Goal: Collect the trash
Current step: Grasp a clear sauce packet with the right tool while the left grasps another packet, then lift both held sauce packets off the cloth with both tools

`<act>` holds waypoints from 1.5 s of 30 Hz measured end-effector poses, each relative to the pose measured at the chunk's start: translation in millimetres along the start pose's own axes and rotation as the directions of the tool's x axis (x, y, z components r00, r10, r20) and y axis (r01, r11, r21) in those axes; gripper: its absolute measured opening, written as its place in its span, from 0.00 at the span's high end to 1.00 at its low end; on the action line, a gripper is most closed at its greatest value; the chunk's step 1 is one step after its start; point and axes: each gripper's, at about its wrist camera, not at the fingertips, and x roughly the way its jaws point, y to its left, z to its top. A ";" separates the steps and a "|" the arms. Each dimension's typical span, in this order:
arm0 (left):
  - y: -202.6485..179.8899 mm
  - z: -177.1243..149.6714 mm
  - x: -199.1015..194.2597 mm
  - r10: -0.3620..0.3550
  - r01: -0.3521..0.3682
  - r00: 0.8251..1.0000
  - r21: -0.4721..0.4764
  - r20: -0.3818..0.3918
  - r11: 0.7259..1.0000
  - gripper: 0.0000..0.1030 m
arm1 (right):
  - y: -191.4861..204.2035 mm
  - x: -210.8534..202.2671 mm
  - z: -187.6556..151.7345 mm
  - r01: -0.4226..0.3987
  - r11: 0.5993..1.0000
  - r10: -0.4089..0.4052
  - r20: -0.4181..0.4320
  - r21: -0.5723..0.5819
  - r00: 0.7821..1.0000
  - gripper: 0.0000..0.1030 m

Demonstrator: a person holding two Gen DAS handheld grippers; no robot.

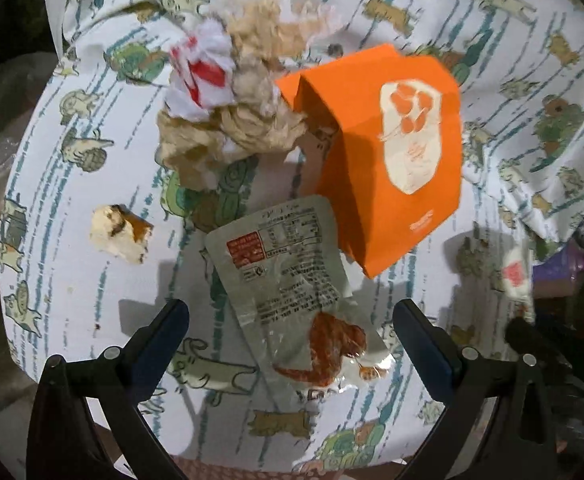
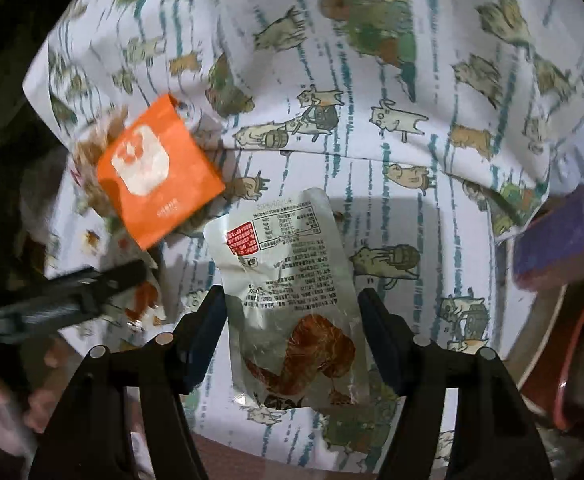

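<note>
A clear food packet (image 1: 288, 276) with printed text and a brown meat piece lies on the cartoon-print cloth (image 1: 72, 292). My left gripper (image 1: 292, 320) is open, its fingers either side of the packet. An orange paper bag (image 1: 387, 152) lies just beyond, with a pile of crumpled brown and red-white paper (image 1: 228, 108) to its left and a crumpled scrap (image 1: 120, 232) apart. In the right wrist view a like packet (image 2: 288, 280) lies between the fingers of my open right gripper (image 2: 292, 312). The orange bag (image 2: 156, 172) is at left.
The other gripper's dark arm (image 2: 64, 304) and a hand reach in at the left of the right wrist view. A purple box (image 2: 563, 236) sits at the right edge. A small white-red sachet (image 1: 515, 276) lies at the cloth's right edge. Dark clutter surrounds the cloth.
</note>
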 end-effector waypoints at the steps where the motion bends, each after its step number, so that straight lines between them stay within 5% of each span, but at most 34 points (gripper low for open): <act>1: -1.9 -0.2 5.4 0.012 -0.012 1.000 0.002 -0.009 1.000 0.01 | -3.6 -3.1 -2.0 -0.016 1.000 0.016 0.000 0.015 1.000 0.36; 6: -11.7 -6.0 13.7 0.148 -0.150 0.988 0.068 0.035 0.986 0.02 | -12.5 -0.8 0.1 -0.096 0.992 0.097 -0.005 0.080 0.995 0.36; 13: -7.8 -16.6 7.3 0.173 -0.177 0.984 0.133 0.044 0.975 0.25 | 7.8 -5.8 -0.1 -0.099 0.994 0.098 0.022 0.050 0.995 0.36; 20: 14.1 -30.5 -16.3 0.071 -0.075 0.997 0.157 0.029 0.985 0.52 | 14.9 2.7 -3.0 -0.056 0.998 0.056 0.010 0.040 0.998 0.36; 25: 26.5 -35.5 -48.0 0.042 -0.062 0.994 0.194 0.105 0.979 0.57 | 16.7 0.4 -4.3 -0.036 0.999 0.035 0.027 0.035 0.999 0.36; 33: 28.9 -47.8 -105.6 -0.018 -0.059 0.965 0.286 0.261 0.957 0.59 | 50.3 -9.5 -12.0 -0.005 0.995 0.015 0.101 -0.098 0.995 0.36; 41: 46.5 -58.2 -135.6 -0.053 -0.055 0.930 0.280 0.364 0.958 0.59 | 86.1 -28.4 -21.2 -0.063 0.987 0.088 0.173 -0.145 0.981 0.36; 42: 46.8 -59.5 -138.5 -0.046 -0.071 0.925 0.291 0.378 0.954 0.61 | 89.0 -29.8 -21.9 -0.064 0.988 0.090 0.186 -0.142 0.978 0.36; 43: 46.9 -60.0 -140.6 -0.037 -0.091 0.920 0.305 0.390 0.948 0.74 | 91.5 -30.1 -21.8 -0.062 0.988 0.089 0.192 -0.142 0.977 0.36; 45: 50.8 -61.3 -145.9 -0.013 -0.128 0.909 0.309 0.417 0.943 0.76 | 96.3 -30.5 -21.8 -0.051 0.988 0.081 0.207 -0.147 0.975 0.36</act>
